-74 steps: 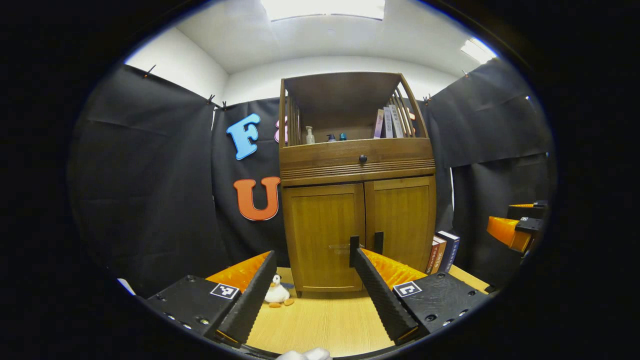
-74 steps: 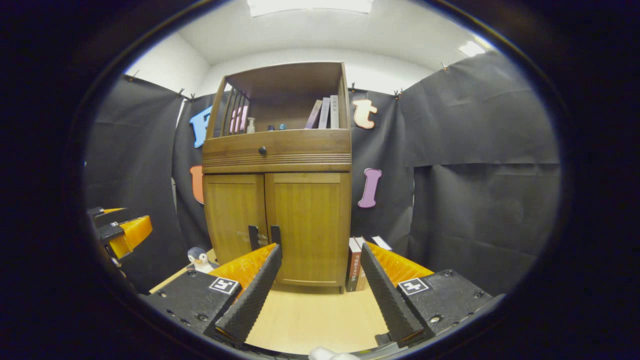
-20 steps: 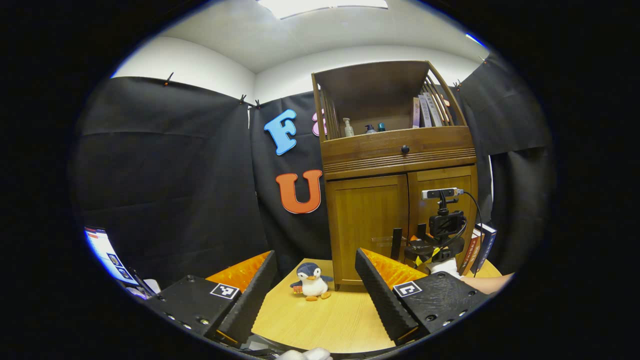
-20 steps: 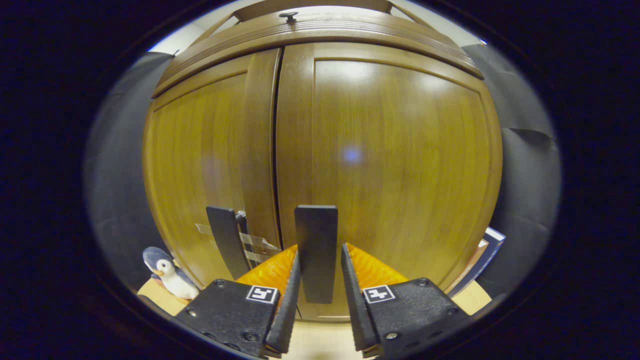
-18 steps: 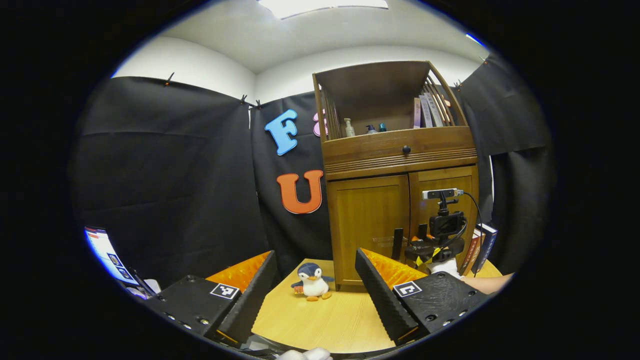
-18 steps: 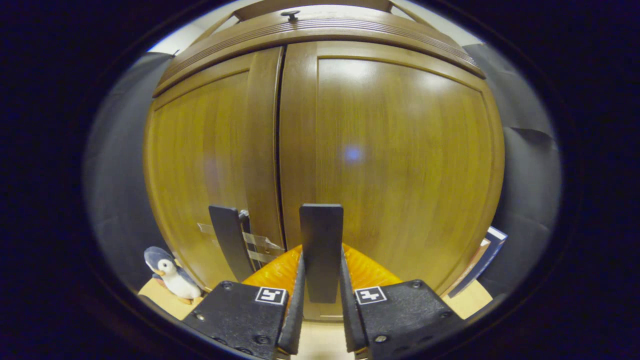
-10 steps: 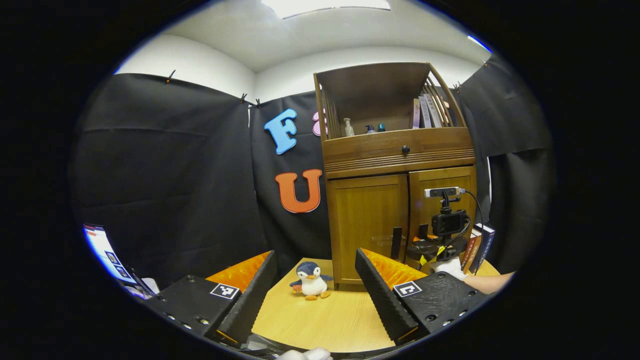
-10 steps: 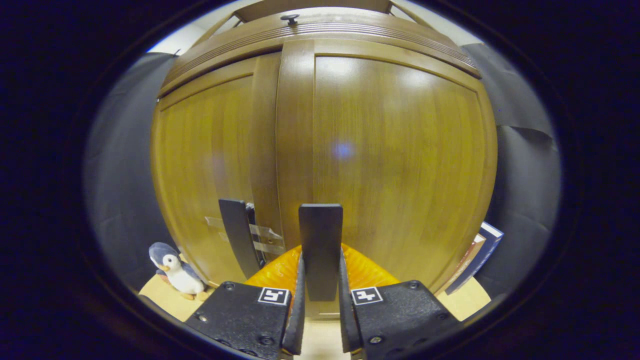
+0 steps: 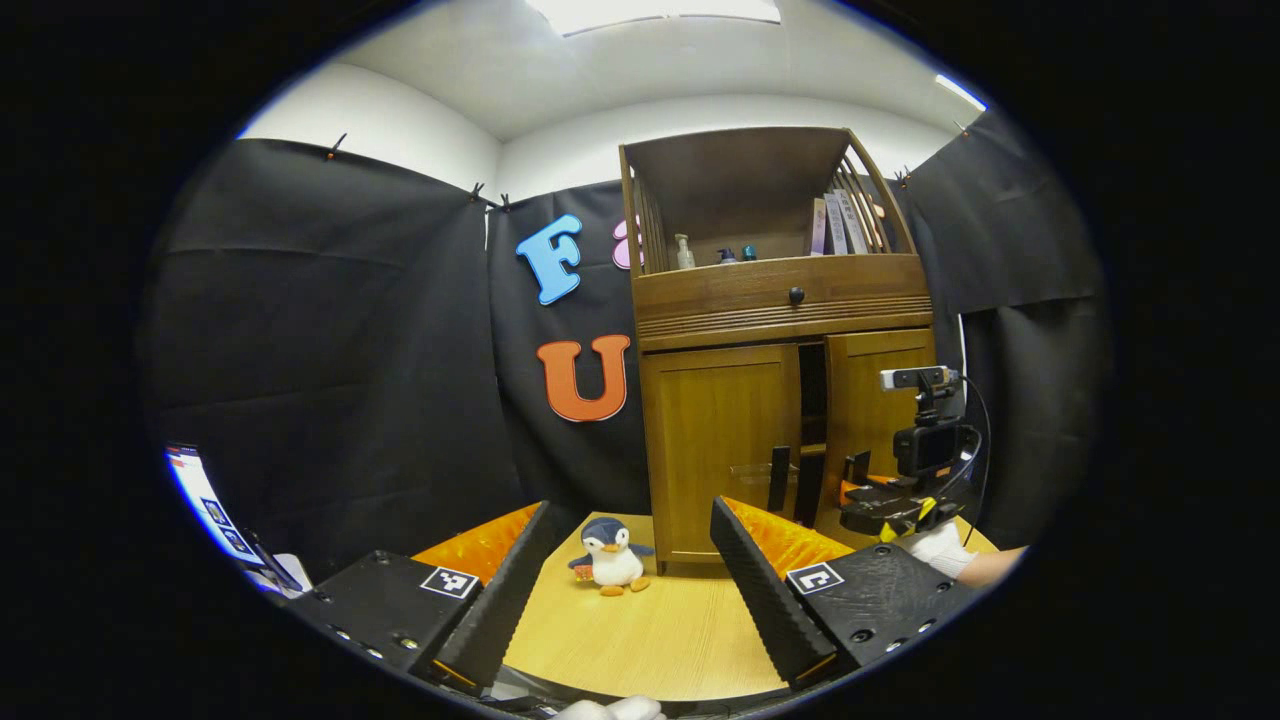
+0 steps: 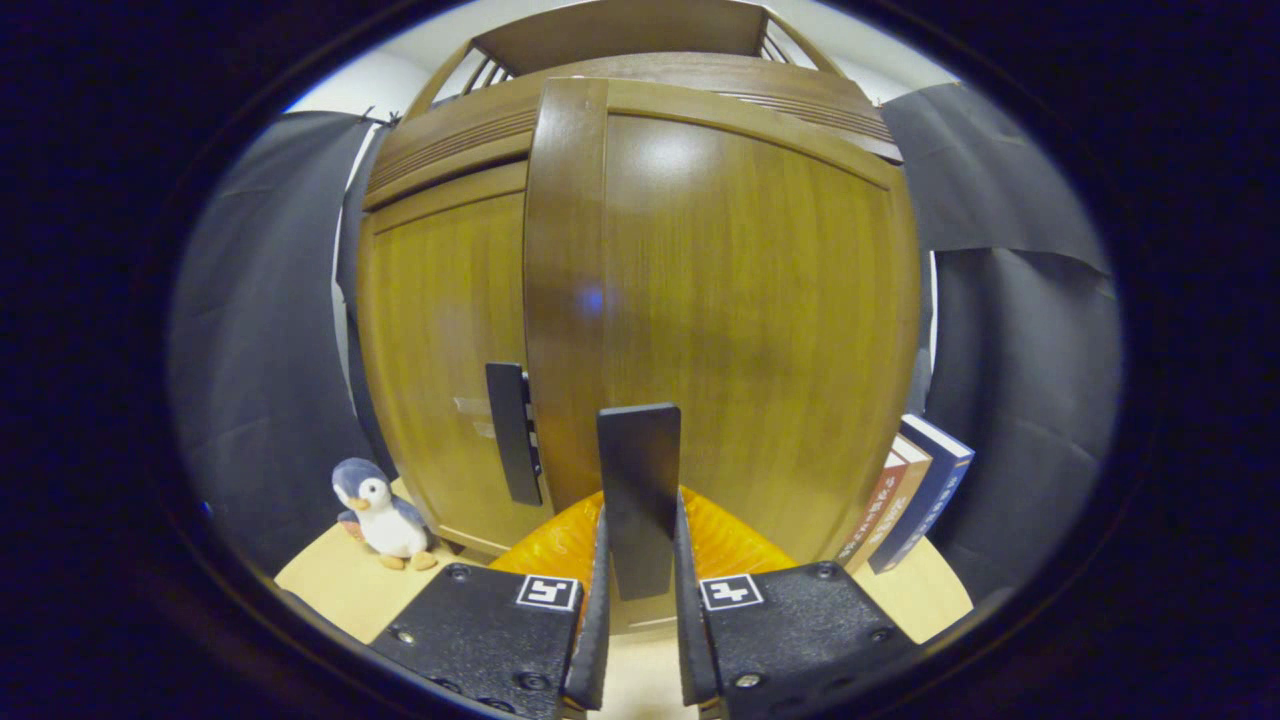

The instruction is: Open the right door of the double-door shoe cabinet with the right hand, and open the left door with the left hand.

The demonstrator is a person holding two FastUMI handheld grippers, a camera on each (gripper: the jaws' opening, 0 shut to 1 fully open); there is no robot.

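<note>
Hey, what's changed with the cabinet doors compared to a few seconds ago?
The right hand-held gripper closed on the right door handle and pulled the right door partly open. The left door remains shut, and the left hand-held gripper stays open, away from it.

In the right gripper view the lower end of the door handle (image 10: 638, 495) is hidden between the gripper's fingers (image 10: 592, 620); in the left gripper view the cabinet's inside (image 9: 812, 395), seen through the gap at centre right, is too dark to make out; the bottles (image 9: 683, 251) on the top shelf are too small to tell.
</note>
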